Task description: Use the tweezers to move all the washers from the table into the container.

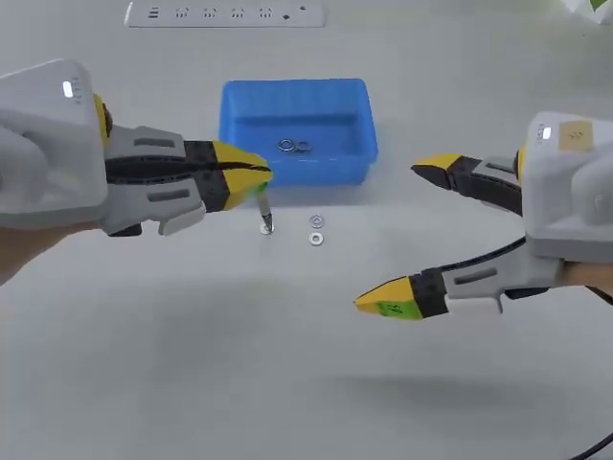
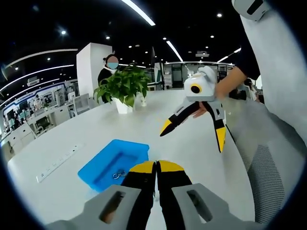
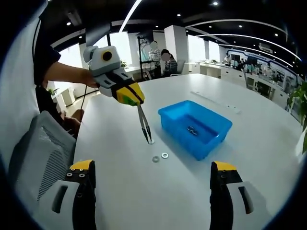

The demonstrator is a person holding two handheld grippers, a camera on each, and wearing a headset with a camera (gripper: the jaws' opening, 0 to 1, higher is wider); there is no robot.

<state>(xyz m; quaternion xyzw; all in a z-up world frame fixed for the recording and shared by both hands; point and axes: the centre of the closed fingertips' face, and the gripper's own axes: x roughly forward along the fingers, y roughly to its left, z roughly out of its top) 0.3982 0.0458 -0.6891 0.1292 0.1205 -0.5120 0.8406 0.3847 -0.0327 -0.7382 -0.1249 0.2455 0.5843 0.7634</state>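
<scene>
The right gripper view is showing the tweezers (image 3: pixel 144 123) whole, hanging steeply from the left gripper (image 3: pixel 136 99) with their tips down at the table (image 3: pixel 120 191). In the left gripper view, that gripper's own jaws are hiding nearly all of them. Whether the tips are pinching a washer I cannot tell. Two washers (image 3: pixel 165 155) are lying on the table just beside the tips, near the blue container (image 3: pixel 206 143); two more are sitting inside it. A power strip (image 1: pixel 225 13) is lying beyond the container and a plant (image 2: pixel 123 86) is standing farther along the white table, in an open office. The left gripper is reaching in level, jaws clamped on the tweezers. The right gripper (image 1: pixel 388 238) is hanging well apart, jaws spread wide, gripping nothing.
</scene>
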